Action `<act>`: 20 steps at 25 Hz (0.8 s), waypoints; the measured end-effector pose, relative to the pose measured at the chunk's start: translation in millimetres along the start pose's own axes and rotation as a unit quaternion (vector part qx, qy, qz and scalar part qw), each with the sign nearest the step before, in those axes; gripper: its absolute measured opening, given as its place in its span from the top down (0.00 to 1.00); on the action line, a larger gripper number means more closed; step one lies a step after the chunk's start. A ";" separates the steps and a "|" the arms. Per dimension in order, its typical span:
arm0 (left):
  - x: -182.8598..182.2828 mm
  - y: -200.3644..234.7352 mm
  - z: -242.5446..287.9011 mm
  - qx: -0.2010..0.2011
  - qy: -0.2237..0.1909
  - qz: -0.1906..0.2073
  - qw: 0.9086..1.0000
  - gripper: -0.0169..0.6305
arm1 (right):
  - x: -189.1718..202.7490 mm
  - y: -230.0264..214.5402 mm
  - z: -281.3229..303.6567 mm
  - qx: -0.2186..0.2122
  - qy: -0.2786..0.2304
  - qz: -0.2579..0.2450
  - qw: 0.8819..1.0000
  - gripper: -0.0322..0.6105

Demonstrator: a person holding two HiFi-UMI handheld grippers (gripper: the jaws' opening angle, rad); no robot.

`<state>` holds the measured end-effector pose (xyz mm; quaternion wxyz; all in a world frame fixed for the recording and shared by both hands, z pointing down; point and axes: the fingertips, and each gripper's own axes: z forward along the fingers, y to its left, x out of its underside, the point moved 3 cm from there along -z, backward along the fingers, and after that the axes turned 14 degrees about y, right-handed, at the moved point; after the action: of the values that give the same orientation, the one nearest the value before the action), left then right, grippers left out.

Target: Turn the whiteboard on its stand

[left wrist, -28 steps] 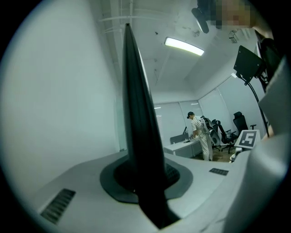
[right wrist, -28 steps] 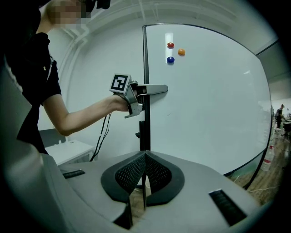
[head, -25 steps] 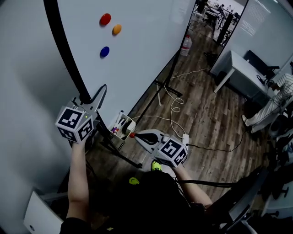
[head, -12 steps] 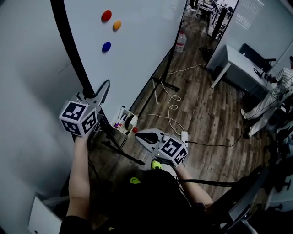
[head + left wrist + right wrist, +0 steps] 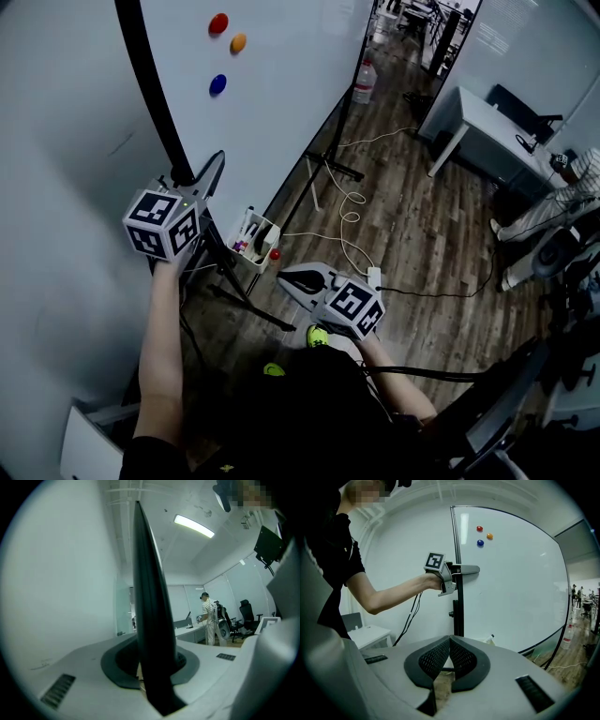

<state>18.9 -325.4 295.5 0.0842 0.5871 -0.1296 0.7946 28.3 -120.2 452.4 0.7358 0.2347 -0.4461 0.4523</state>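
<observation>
The whiteboard [image 5: 281,84] stands upright on its stand [image 5: 244,300], carrying red, orange and blue magnets. My left gripper [image 5: 199,183] is shut on its black frame edge [image 5: 155,94]. In the left gripper view that edge [image 5: 149,620] fills the gap between the pads; the jaws have just been opening a little around it. The right gripper view shows the left gripper [image 5: 461,570] clamped at the frame above the stand's post [image 5: 458,606]. My right gripper [image 5: 286,278] hangs low near the stand's feet, its pads [image 5: 436,660] closed together on nothing.
A white marker tray [image 5: 251,246] hangs by the stand. Cables [image 5: 352,211] trail over the wood floor and a water bottle [image 5: 363,82] stands by the board's far end. A white desk [image 5: 478,122] and a person [image 5: 553,211] are at the right.
My left gripper has moved up and slightly right in the head view, taking the frame edge with it. The right gripper has shifted only a little.
</observation>
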 end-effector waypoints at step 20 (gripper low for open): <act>6.1 37.3 67.7 0.006 -0.002 -0.010 1.000 0.85 | 25.9 -39.3 -3.8 0.028 0.016 0.016 0.999 0.91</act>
<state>68.2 -381.7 316.0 0.0886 0.5908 -0.1192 0.7930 69.4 -124.5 475.3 0.7290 0.2406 -0.4248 0.4798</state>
